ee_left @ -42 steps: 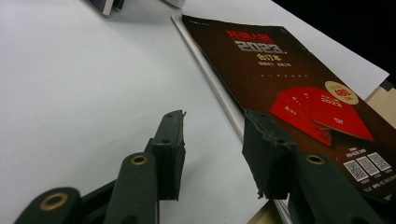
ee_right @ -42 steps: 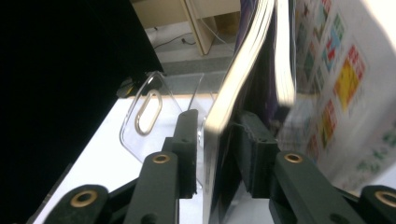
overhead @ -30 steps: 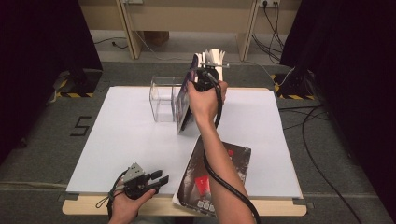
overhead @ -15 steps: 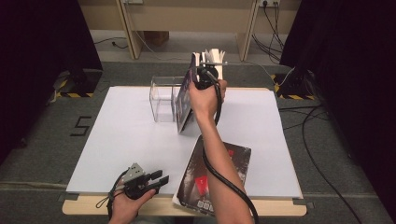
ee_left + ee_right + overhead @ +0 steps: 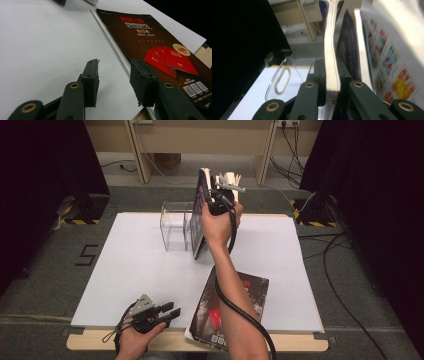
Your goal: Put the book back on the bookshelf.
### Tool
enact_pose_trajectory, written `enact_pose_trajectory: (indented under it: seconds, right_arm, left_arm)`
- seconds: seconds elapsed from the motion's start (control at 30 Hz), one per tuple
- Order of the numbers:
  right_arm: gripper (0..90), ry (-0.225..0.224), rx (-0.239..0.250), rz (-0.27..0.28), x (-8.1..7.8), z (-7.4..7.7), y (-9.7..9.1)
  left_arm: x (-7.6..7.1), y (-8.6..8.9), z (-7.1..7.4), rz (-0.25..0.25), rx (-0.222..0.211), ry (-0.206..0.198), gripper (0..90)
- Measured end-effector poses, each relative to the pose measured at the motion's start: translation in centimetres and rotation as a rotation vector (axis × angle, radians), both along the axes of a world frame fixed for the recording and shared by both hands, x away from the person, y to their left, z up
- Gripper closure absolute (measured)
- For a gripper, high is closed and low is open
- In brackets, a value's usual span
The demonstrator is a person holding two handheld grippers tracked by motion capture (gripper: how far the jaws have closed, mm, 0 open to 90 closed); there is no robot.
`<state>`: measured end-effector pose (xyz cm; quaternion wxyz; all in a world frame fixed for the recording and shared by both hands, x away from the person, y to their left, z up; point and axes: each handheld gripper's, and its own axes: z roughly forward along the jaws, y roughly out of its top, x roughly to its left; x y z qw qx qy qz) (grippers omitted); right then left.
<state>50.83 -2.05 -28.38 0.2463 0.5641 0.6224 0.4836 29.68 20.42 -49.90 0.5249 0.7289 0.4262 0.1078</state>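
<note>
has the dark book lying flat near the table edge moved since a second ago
No. The dark book lies at the same spot and angle against the near edge of the white sheet, under the person's right forearm.

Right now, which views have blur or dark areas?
Right gripper view: the colourful printed pages at right are blurred, the left side is black, and the thick book's white page edge between the right gripper pads is fairly sharp. Left gripper view: the dark glossy magazine is sharp, with the near jaws soft. High view: even light, black curtains at the sides.
</note>
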Motion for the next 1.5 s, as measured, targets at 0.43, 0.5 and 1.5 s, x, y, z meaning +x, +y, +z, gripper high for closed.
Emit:
enact_pose_trajectory:
  seconds: [0.43,0.5,1.5]
  right_arm:
    - [81.6,-0.047,-0.073,-0.075,-0.1,-2.5,1.6]
    - [81.1,-0.047,-0.078,-0.077,-0.1,-2.5,1.6]
    - [78.6,-0.023,-0.039,-0.011,-4.8,-3.0,-2.2]
  left_arm:
    - [0.0,-0.1,0.0,-0.017,0.0,-0.004,57.8]
    - [0.0,-0.1,0.0,-0.016,-0.001,-0.004,57.9]
    - [-0.2,-0.4,0.0,-0.021,0.004,-0.011,57.8]
